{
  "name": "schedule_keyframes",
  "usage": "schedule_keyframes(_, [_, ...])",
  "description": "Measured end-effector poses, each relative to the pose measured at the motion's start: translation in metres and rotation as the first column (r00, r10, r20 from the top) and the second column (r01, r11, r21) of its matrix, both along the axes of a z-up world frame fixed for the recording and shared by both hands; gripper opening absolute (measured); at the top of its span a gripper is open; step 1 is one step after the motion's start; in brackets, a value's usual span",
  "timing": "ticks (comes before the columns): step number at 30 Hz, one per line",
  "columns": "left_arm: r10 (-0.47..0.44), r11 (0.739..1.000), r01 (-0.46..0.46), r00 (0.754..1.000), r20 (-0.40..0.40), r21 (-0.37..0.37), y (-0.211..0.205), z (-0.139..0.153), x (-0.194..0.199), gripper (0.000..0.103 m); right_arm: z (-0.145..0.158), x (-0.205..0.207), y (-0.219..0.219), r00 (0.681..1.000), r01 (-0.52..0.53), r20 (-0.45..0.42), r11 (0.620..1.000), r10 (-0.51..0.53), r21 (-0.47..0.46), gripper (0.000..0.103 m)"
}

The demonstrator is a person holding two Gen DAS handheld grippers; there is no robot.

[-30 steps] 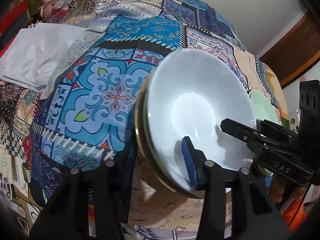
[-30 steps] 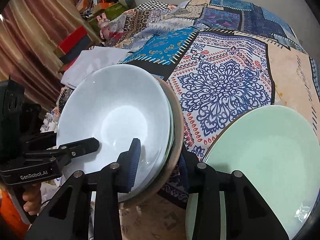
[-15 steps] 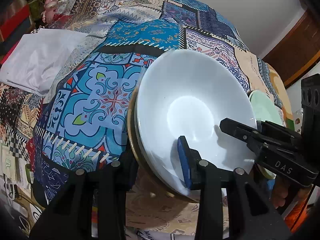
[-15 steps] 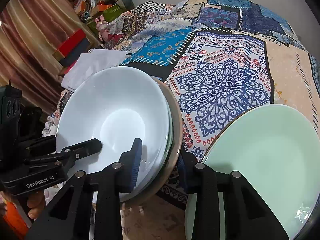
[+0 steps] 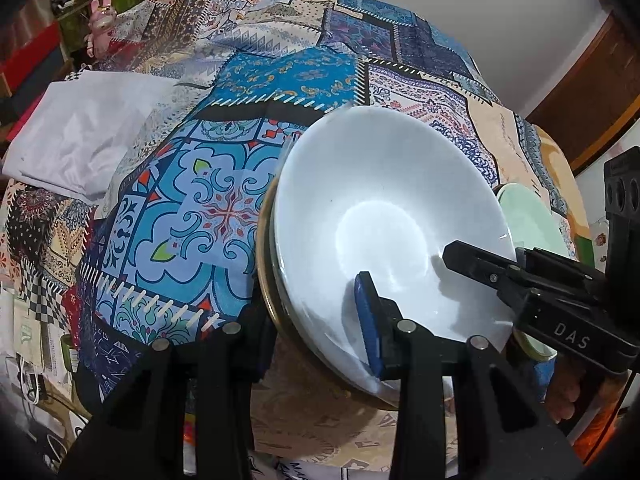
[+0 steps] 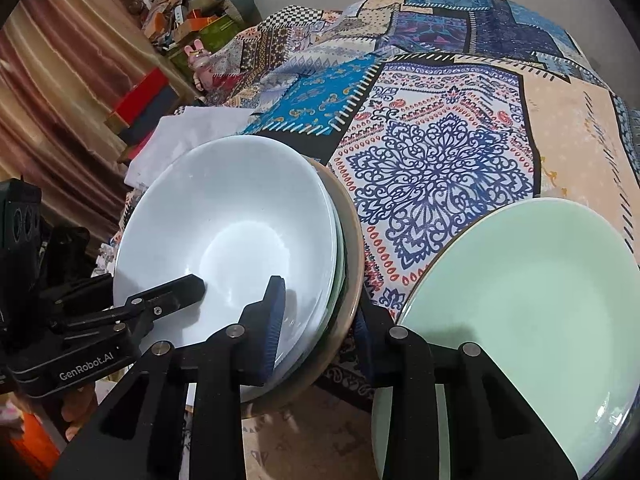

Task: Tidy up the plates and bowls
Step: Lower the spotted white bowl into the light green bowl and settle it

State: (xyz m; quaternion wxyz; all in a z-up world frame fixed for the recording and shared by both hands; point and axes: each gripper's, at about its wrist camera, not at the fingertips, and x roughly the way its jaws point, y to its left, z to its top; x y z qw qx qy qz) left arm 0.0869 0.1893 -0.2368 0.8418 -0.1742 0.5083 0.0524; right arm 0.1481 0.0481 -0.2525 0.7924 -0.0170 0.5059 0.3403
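My left gripper is clamped on the near-left rim of the stack: one blue-padded finger lies inside the white bowl, the other is under the stack's outer edge. My right gripper is clamped the same way on the stack's near-right rim, one blue pad inside the bowl, the other behind the tan plate at the bottom. Each gripper shows in the other's view, gripping the opposite side. The white bowl is on top, a thin greenish rim shows under it, and the tan plate is lowest. The stack is tilted, held at the near edge of the counter; I cannot tell whether it touches the cloth. Just beside it on the right, a pale green plate lies at the near-right corner, close to the stack's rim but apart from it. Beyond both, the patchwork cloth covers the counter. A white folded cloth lies at the left edge. Farther left, a pink rabbit figure stands among clutter.
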Motion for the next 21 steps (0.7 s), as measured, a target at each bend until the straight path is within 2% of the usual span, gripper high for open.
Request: schedule_keyframes(21, [-0.079, 0.997, 0.077, 0.993, 0.091, 0.025, -0.042, 0.05, 0.012, 0.037, 0.048, -0.002, -0.049, 0.992, 0.089, 0.085, 0.994, -0.094, 0.058, 0.029])
